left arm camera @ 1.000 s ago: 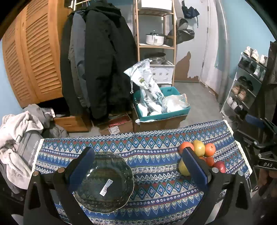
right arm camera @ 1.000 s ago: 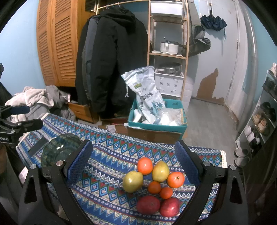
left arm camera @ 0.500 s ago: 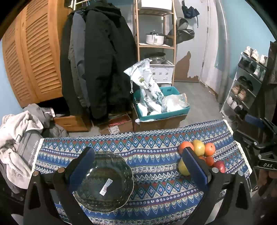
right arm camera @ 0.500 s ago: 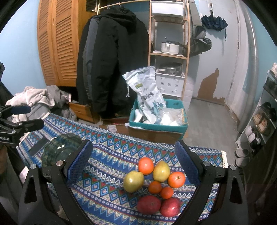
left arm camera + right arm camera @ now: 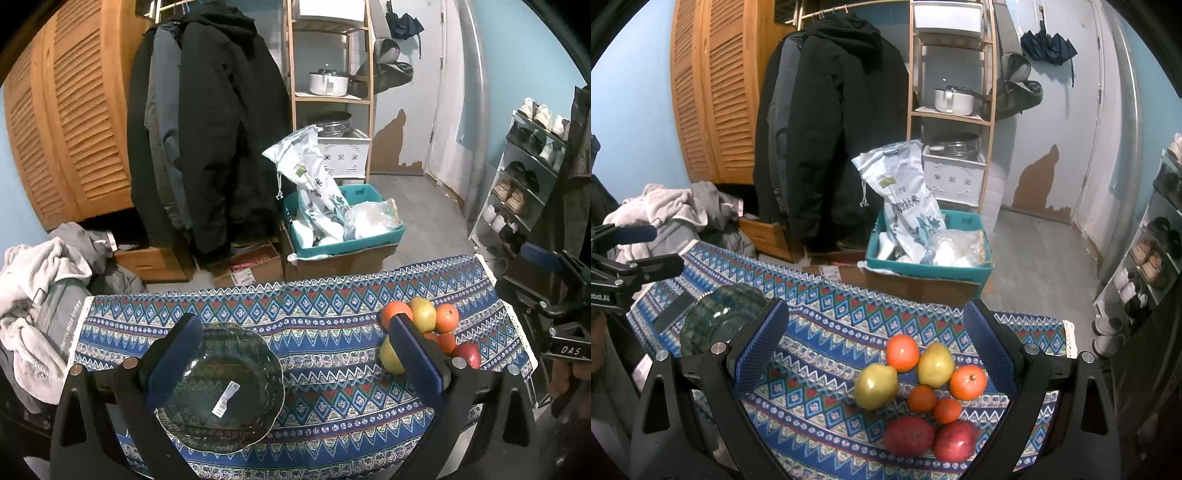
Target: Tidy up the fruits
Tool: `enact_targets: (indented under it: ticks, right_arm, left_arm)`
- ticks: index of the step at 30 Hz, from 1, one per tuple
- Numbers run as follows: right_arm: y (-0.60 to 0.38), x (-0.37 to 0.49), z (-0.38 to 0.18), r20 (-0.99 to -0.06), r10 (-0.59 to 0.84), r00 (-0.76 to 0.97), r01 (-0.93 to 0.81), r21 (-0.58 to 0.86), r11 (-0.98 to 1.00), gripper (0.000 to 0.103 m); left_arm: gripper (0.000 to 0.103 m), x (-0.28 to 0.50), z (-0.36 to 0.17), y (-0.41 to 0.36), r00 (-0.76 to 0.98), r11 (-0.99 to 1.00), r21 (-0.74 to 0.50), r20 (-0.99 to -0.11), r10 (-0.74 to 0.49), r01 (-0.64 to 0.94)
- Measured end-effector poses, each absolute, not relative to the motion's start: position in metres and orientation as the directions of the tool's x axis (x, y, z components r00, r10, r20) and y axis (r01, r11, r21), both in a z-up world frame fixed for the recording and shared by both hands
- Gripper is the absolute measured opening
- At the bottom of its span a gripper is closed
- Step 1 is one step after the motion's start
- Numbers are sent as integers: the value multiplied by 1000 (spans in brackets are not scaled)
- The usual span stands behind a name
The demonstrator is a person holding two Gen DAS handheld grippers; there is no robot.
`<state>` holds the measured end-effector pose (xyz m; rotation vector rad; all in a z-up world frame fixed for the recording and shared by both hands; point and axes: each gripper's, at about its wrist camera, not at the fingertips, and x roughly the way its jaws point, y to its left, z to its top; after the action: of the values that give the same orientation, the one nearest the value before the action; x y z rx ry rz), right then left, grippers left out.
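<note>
Dark green glass, empty: dish (image 5: 258,354) on the patterned cloth (image 5: 831,332), toward the left end, low between the left gripper (image 5: 293,325) fingers. Compared with one second ago, almost no change: same dish place, same fruit cluster, both views nearly frozen. Judged from this, sorting not yet begun, only a pause before the first reach.

At the right end of the cloth, well apart from the dish, all fruit in one group under the right gripper (image 5: 875,310): two pears (image 5: 876,386), four oranges (image 5: 902,352), two red apples (image 5: 908,435), mostly touching. Both grippers spread wide, holding nothing, above the cloth.

Writing:
- "DAS" on the right tool body (image 5: 570,350).
- "obot.AI", cut by the frame edge, on the left tool body (image 5: 600,297).
- "nice today" on a grey garment (image 5: 70,321).
- Chinese characters on the white sack (image 5: 905,203), probably rice.
- Barcode sticker (image 5: 226,398) inside the dish, too small to read.
</note>
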<state>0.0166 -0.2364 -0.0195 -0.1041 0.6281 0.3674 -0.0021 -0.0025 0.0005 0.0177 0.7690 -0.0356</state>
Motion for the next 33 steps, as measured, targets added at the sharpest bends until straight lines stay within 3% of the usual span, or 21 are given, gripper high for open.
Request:
enact_targets:
  ticks: [33]
  right_arm:
    - [-236, 17, -19, -594, 304, 745, -367, 16, 930, 94]
  left_arm:
    - [102, -5, 5, -5, 716, 999, 2, -697, -30, 43]
